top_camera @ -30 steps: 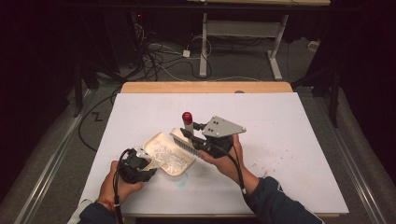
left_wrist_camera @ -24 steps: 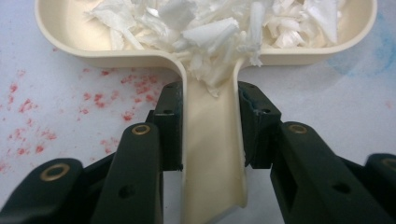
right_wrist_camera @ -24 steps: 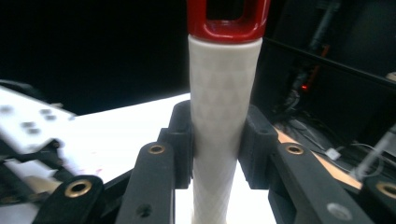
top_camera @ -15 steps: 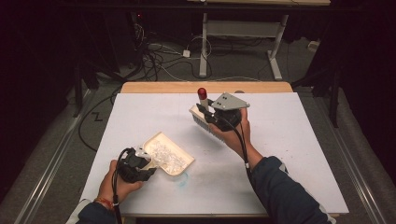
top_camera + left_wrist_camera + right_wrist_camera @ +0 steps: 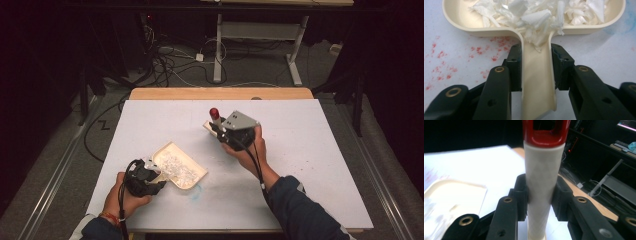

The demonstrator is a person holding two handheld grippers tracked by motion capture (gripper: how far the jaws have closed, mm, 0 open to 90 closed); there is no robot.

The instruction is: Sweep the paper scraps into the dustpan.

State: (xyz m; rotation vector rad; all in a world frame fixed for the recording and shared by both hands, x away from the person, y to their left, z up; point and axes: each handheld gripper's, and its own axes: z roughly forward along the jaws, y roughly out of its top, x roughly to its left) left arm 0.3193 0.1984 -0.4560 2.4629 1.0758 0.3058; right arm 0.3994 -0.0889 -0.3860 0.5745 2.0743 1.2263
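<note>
Dustpan (image 5: 181,169) at seven o'clock on table (image 5: 320,150), handle clamped by left gripper (image 5: 535,65), shreds (image 5: 541,12) inside. Brush (image 5: 541,182), probably, clamped upright by right gripper (image 5: 540,195), raised mid-table.

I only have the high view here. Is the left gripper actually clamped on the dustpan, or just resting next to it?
Observer: Clamped. In the left gripper view, the left gripper has both jaws pressed against the sides of the dustpan handle.
Operator: Anything spilled off the pan?
Observer: The white paper shreds lie inside it, a few reaching into the handle's channel. The table beside it carries red specks.
Operator: And the right one?
Observer: The right gripper is shut on a white handle, below its red end, which has an opening through it.
</note>
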